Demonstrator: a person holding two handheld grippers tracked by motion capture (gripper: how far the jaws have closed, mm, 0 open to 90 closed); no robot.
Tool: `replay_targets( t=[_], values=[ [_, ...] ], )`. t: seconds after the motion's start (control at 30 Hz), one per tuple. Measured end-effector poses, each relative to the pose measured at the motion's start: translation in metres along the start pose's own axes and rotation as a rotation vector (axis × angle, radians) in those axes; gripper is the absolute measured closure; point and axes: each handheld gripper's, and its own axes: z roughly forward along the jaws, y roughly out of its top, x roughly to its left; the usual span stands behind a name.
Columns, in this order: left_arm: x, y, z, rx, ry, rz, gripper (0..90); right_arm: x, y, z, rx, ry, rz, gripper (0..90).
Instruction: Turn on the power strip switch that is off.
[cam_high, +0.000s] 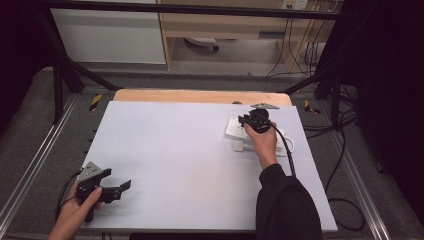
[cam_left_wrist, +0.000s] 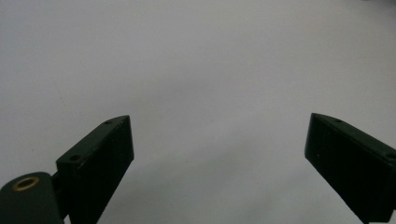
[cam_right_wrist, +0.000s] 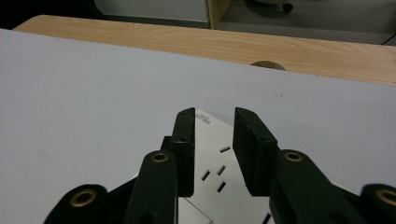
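Nearest to you, your left gripper (cam_high: 116, 189) rests low at the near left corner of the flat white table sheet (cam_high: 175, 160), jaws spread wide with nothing between them; in the left gripper view (cam_left_wrist: 219, 154) bare sheet lies under and ahead of them. It looks parked there on purpose, well apart from the work, so it cannot foul the other hand. You have plenty of open sheet across the whole near and middle table for bringing it in if a second hold is needed.

Farther off, your right gripper (cam_high: 247, 120) hangs over the white plastic power strip (cam_high: 234, 131), which lies flat toward the far right of the sheet with its white cord (cam_high: 290, 147) running back beside your right hand (cam_high: 263, 142). In the right gripper view the jaws stand part-way open around a narrow gap (cam_right_wrist: 214, 140), and the strip's slotted face (cam_right_wrist: 215, 161) shows just below them; they pinch nothing, and whether they touch the strip I cannot tell. That stance suits coming down on the strip's end.

Beyond it, the room tightens: the sheet's far edge is near, then the light wooden tabletop strip (cam_right_wrist: 299, 46) with a round cable hole (cam_right_wrist: 267, 65). Pushing the strip away leaves little margin; drawing it toward you leaves far more.
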Motion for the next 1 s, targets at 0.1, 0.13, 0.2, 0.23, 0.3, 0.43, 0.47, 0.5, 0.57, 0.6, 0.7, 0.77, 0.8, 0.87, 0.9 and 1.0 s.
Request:
replay_targets(
  t=[0.1,0.13,0.2,0.23,0.3,0.43,0.47,0.5,0.57,0.6,0.7,0.77,0.8,0.87,0.9,1.0],
  values=[
    [0.0,0.0,0.0,0.0,0.0,-0.001,8.0,0.002,-0.001,0.0,0.001,0.008,-0.009,74.4],
    [0.0,0.0,0.0,0.0,0.0,-0.001,8.0,0.002,-0.002,0.0,0.001,0.008,-0.011,75.4],
    [0.0,0.0,0.0,0.001,0.001,-0.002,8.0,0.003,-0.003,0.0,0.001,0.01,-0.02,77.2],
    [0.0,0.0,0.0,0.001,0.002,-0.002,8.0,0.003,-0.004,-0.001,0.0,0.012,-0.025,79.7],
    [0.0,0.0,0.0,0.003,0.003,-0.002,8.0,0.004,-0.006,-0.001,-0.002,0.016,-0.026,82.2],
    [0.0,0.0,0.0,0.0,0.004,-0.002,8.0,0.006,-0.011,-0.002,-0.016,0.01,-0.026,85.3],
    [0.0,0.0,0.0,-0.002,0.005,-0.002,8.0,0.006,-0.015,-0.002,-0.011,0.009,-0.03,86.5],
    [0.0,0.0,0.0,-0.003,0.006,-0.003,8.0,0.006,-0.015,-0.002,-0.011,0.009,-0.03,86.5],
    [0.0,0.0,0.0,-0.002,0.006,-0.003,8.0,0.007,-0.018,-0.003,-0.028,0.011,-0.031,87.9],
    [0.001,0.0,0.0,0.0,0.006,-0.001,8.0,0.008,-0.02,-0.003,-0.034,0.012,-0.032,88.4],
    [0.0,0.0,0.0,-0.001,0.007,-0.003,8.1,0.01,-0.024,-0.004,-0.032,-0.002,-0.055,90.0],
    [0.0,0.0,0.0,0.0,0.007,-0.002,8.1,0.011,-0.026,-0.005,-0.034,-0.011,-0.072,90.0],
    [0.0,0.0,0.0,0.0,0.007,-0.002,8.1,0.011,-0.027,-0.005,-0.037,-0.011,-0.07,90.0],
    [0.0,0.0,0.0,0.001,0.007,-0.001,8.1,0.011,-0.03,-0.006,-0.039,-0.008,-0.067,90.0],
    [0.0,0.0,0.0,0.002,0.007,-0.001,8.1,0.012,-0.031,-0.007,-0.038,-0.007,-0.068,90.0],
    [0.0,0.0,0.0,0.001,0.006,-0.002,8.1,0.011,-0.033,-0.008,-0.04,-0.006,-0.066,90.0]
  ],
)
